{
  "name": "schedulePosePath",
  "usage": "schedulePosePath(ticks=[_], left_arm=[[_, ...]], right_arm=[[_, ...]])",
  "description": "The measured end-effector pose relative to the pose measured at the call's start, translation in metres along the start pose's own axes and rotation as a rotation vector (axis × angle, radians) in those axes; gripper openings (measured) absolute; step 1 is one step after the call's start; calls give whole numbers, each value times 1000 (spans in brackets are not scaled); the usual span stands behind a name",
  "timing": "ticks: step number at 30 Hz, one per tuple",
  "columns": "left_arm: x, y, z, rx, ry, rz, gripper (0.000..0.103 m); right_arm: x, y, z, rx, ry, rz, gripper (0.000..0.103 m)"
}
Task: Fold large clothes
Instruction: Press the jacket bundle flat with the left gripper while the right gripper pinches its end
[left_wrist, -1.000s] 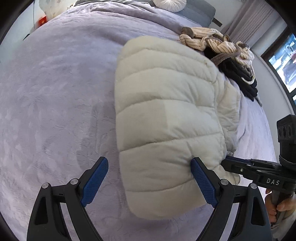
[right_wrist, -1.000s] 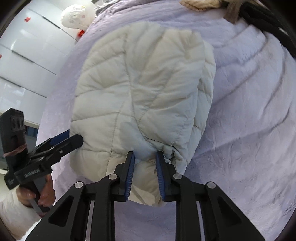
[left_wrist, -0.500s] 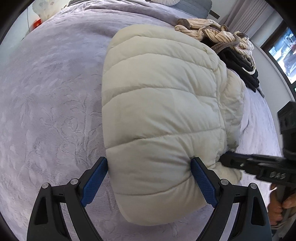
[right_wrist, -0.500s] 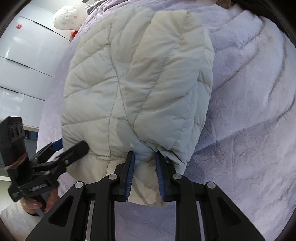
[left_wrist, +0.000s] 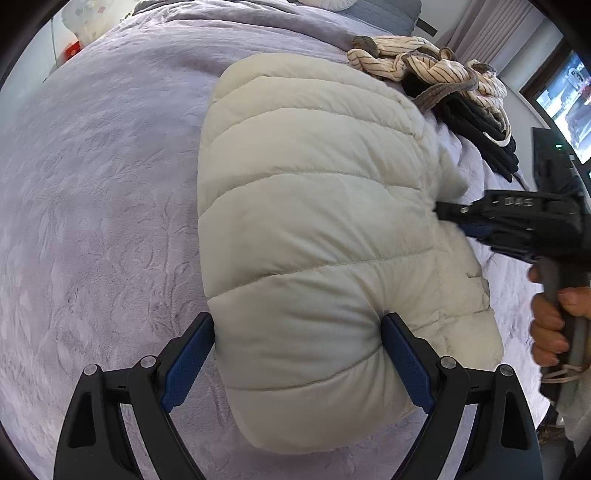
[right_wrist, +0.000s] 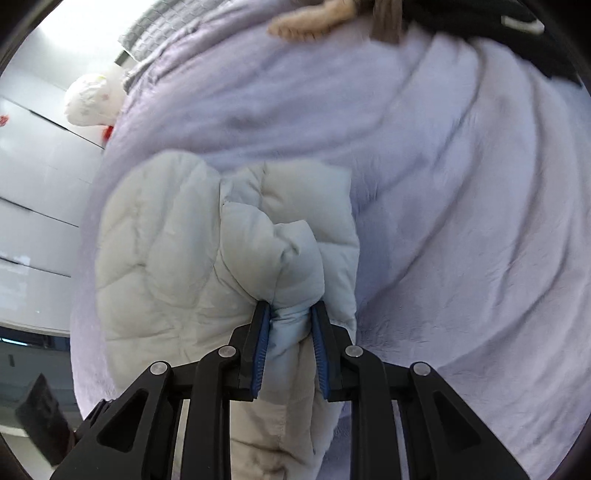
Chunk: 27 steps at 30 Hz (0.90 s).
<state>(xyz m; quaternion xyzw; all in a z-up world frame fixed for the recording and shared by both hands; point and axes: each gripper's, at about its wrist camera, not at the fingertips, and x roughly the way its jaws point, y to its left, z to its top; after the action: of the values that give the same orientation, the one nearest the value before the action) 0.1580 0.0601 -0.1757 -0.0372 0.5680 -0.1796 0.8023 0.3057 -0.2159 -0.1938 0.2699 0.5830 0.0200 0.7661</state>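
On the lilac bedspread (left_wrist: 103, 192), as the left wrist view has it, lies a cream puffer jacket (left_wrist: 314, 206), folded into a thick quilted bundle that runs away from the camera toward the far side of the bed. The left gripper (left_wrist: 298, 360) has its jaws spread wide, one blue pad on each side of the bundle's near end and both pressed into the padding, so it is clamped on the jacket. At the right, the right gripper (left_wrist: 448, 214) comes in sideways, its tips buried in the jacket's right flank, with a hand (left_wrist: 552, 325) wrapped round its grey handle. Beyond the jacket sits a heap of other clothes: a cream striped garment (left_wrist: 417, 62) on top of dark clothing (left_wrist: 484, 136), just beside the jacket's far corner. A grey pillow (left_wrist: 373, 13) lies at the head of the bed and a lit screen (left_wrist: 565, 107) shows at the far right. To the left the bedspread is bare and broad.

In the right wrist view (blurred toward the top) the right gripper (right_wrist: 291, 345) has its jaws drawn narrow and pinched on a bunched fold of the puffer jacket (right_wrist: 177, 266), which is lifted and crumpled up over the rest. White cabinet doors (right_wrist: 33, 192) stand off the bed's left edge, and the dark clothing (right_wrist: 546, 44) lies at the upper right. Open, rumpled bedspread (right_wrist: 480, 221) fills the right side.
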Motion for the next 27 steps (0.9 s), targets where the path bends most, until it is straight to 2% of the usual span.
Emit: schedulePosePath(ticks=[16,27], left_arm=[[-7,0,3,-12,5,3,92],[-20,5,2,-33,-8,-6,92]], right_arm=[[-3,-4,0,32,4,38,24],[-25,6,-14,8,6,75,24]])
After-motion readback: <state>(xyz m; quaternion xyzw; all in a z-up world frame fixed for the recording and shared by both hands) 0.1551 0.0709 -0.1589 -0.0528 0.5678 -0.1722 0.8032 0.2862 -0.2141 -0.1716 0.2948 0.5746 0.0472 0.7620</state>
